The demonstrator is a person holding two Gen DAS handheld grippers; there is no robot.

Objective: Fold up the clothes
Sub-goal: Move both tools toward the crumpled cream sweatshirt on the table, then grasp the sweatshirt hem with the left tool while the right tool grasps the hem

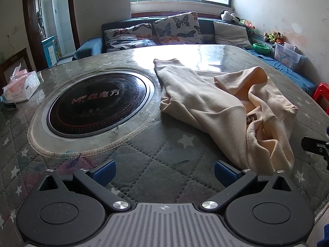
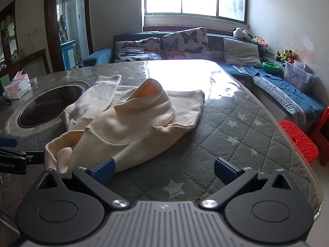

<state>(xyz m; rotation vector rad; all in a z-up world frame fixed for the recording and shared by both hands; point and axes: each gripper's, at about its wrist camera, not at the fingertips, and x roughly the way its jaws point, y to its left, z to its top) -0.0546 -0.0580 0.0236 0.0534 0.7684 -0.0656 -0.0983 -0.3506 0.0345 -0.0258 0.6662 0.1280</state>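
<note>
A cream sweatshirt (image 1: 224, 111) lies crumpled on the quilted star-pattern table cover (image 1: 156, 156), one sleeve stretched toward the far edge. It also shows in the right wrist view (image 2: 131, 121), bunched with a raised fold. My left gripper (image 1: 164, 173) is open and empty, just left of the garment's near end. My right gripper (image 2: 164, 170) is open and empty, its left finger (image 2: 103, 169) at the garment's near hem. Each gripper shows at the edge of the other's view.
A round black induction cooktop (image 1: 98, 103) is set into the table left of the garment. A tissue pack (image 1: 20, 87) sits at the far left. A sofa with butterfly cushions (image 1: 176, 28) lies beyond the table. A red stool (image 2: 298, 140) stands to the right.
</note>
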